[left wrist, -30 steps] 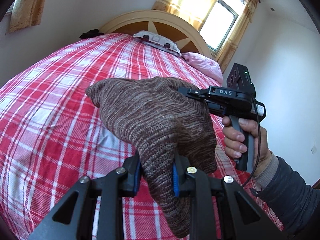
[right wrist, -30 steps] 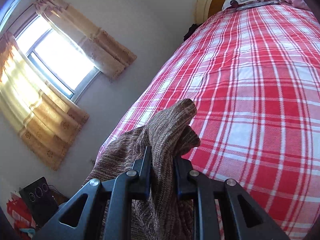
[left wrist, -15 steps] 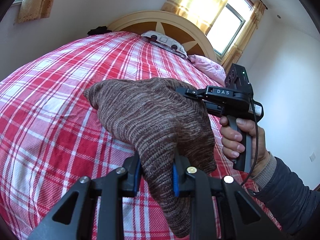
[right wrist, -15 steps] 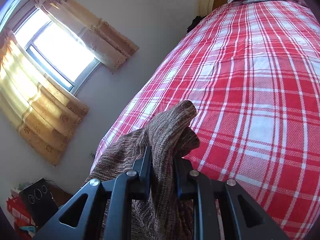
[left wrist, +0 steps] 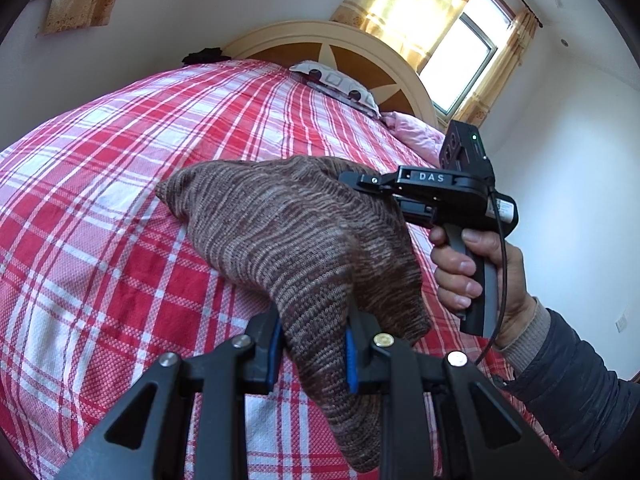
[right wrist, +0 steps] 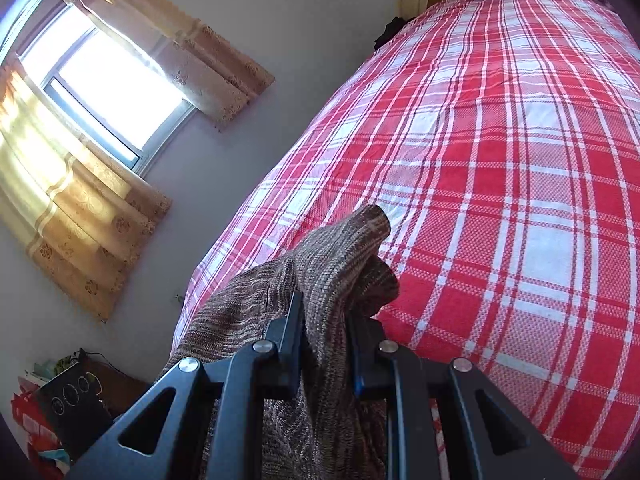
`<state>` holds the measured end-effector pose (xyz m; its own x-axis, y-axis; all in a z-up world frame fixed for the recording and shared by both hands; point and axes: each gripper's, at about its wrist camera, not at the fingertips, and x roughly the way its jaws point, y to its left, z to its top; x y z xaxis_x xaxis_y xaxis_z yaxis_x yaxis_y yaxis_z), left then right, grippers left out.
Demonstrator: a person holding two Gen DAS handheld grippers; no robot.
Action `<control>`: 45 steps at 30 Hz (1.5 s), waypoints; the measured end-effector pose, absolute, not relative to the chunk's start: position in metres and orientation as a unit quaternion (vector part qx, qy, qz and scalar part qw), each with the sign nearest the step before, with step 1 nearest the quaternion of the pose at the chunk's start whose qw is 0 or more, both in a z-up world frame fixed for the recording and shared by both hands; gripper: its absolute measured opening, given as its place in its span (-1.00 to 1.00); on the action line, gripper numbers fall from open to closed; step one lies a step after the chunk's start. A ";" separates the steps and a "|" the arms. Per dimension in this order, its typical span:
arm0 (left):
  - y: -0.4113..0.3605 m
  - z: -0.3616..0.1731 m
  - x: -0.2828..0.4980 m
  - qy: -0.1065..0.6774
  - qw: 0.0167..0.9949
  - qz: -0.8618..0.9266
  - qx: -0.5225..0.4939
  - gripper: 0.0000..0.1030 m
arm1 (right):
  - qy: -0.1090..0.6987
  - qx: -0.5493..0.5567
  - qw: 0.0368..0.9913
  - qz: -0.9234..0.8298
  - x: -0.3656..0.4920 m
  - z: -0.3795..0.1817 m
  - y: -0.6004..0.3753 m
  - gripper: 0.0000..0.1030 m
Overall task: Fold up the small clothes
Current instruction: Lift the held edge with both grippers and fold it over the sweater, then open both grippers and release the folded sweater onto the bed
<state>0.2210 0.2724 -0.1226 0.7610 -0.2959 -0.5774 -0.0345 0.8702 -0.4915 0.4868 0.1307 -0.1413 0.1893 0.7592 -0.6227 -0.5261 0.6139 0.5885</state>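
My left gripper point(left wrist: 314, 344) is clamped on a fold of the brown marled knitted garment point(left wrist: 288, 232), blue pads pressing the fabric from both sides. My right gripper point(right wrist: 326, 332) pinches another bunched edge of the same knit point(right wrist: 340, 256); in the left view it reaches in from the right, held by my right hand point(left wrist: 476, 276). The garment hangs between both tongs above the red and white checked bedspread point(left wrist: 100, 240). A patterned pillow point(left wrist: 336, 84) lies at the far end.
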 end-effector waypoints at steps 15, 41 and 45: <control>0.279 -0.169 0.211 0.356 0.893 -0.058 -0.270 -0.42 | 0.527 0.126 0.742 0.395 0.464 -0.182 0.095 0.01; 0.258 -0.113 0.180 0.308 0.929 0.034 -0.200 0.41 | 0.492 -0.027 0.801 0.341 0.350 -0.151 0.034 -0.23; 0.253 -0.108 0.222 0.319 0.936 0.052 -0.142 0.41 | 0.442 0.011 0.820 0.365 0.356 -0.119 0.049 -0.23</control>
<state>0.2219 0.2533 -0.1076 0.7911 0.0071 -0.6117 -0.1887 0.9540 -0.2330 0.3560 0.0492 -0.1193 0.3438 0.6072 -0.7163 -0.5885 0.7338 0.3395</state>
